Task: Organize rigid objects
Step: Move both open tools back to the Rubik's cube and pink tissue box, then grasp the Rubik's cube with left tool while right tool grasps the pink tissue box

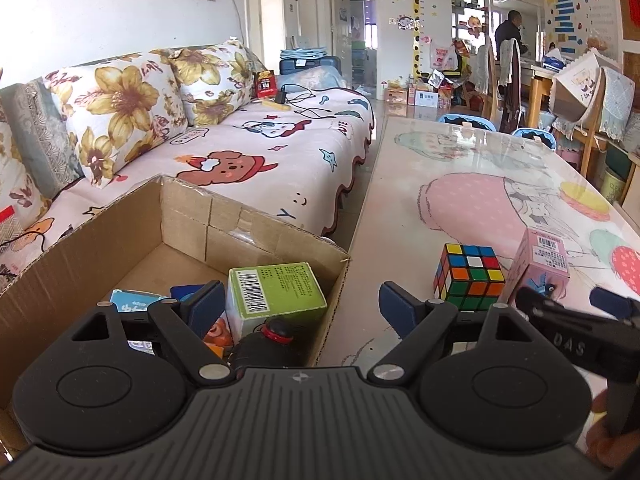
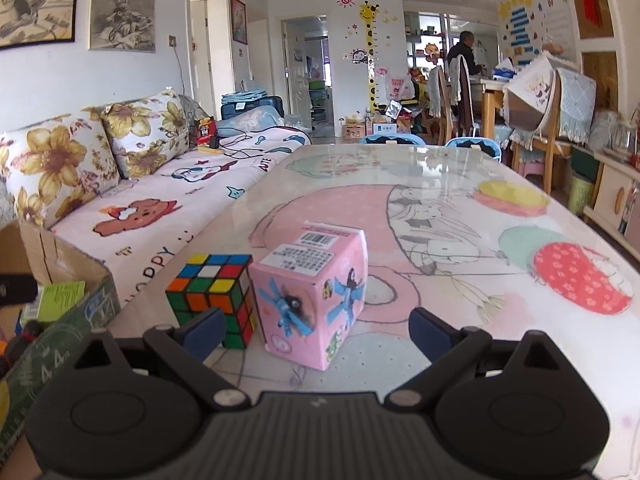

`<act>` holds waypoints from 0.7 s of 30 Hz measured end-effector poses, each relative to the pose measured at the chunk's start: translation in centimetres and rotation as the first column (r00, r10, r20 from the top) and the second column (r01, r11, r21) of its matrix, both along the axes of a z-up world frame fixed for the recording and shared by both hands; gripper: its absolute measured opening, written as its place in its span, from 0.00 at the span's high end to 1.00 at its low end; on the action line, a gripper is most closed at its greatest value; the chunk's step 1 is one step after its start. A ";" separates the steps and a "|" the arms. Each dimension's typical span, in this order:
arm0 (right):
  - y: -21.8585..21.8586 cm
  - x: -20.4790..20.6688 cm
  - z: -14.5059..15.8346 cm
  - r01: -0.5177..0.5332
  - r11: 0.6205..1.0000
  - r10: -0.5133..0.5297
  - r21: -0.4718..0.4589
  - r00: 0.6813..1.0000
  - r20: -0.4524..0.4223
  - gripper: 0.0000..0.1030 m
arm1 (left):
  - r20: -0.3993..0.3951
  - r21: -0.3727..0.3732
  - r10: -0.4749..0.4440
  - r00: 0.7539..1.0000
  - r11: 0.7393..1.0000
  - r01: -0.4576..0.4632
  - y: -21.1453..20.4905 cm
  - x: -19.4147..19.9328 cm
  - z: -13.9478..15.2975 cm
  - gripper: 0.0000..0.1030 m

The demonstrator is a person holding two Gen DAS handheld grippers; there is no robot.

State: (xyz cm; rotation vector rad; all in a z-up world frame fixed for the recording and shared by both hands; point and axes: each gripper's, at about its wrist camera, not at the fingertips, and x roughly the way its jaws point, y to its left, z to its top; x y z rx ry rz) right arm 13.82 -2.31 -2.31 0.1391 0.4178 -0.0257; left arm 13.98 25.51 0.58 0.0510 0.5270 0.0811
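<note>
My left gripper (image 1: pixel 302 306) is open and empty, straddling the right wall of a cardboard box (image 1: pixel 100 240); its left finger hangs inside, its right finger over the table. Inside the box lie a green carton (image 1: pixel 276 296), a blue-white packet (image 1: pixel 132 302) and a black item with a red ring (image 1: pixel 276 330). A Rubik's cube (image 1: pixel 470 276) (image 2: pixel 212 288) and a pink carton (image 1: pixel 540 264) (image 2: pixel 312 292) stand side by side on the table. My right gripper (image 2: pixel 316 328) is open just in front of the pink carton, its pads apart from the carton's sides.
The glass-topped table (image 2: pixel 440 208) with a cartoon cloth stretches away ahead. A sofa (image 1: pixel 260 148) with flowered cushions runs along the left, behind the box. Blue stools (image 2: pixel 472 146), chairs and a person (image 2: pixel 464 54) are at the far end of the room.
</note>
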 end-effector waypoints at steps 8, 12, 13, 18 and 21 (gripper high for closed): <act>0.6 1.8 0.1 -0.007 0.999 0.008 -0.043 1.000 0.006 0.04 | -0.005 0.035 -0.036 0.999 0.999 0.037 -0.5 0.3 -0.5 0.00; 0.4 2.3 -0.2 0.005 0.994 -0.005 -0.107 1.000 -0.002 0.01 | -0.011 0.042 -0.060 0.998 0.997 0.060 -1.0 0.6 -0.7 0.00; 0.2 2.3 -0.3 0.010 0.994 -0.010 -0.112 1.000 -0.004 0.01 | -0.012 0.044 -0.066 0.998 0.997 0.066 -1.2 0.7 -0.8 0.00; -1.6 1.9 -0.2 0.042 0.988 -0.042 -0.150 0.999 0.002 0.01 | -0.023 0.049 -0.099 0.995 0.994 0.100 -2.2 0.9 -1.3 0.00; -2.6 1.8 -0.3 0.059 0.987 -0.061 -0.150 0.998 -0.005 0.01 | -0.026 0.055 -0.120 0.992 0.991 0.121 -3.0 1.1 -1.7 0.00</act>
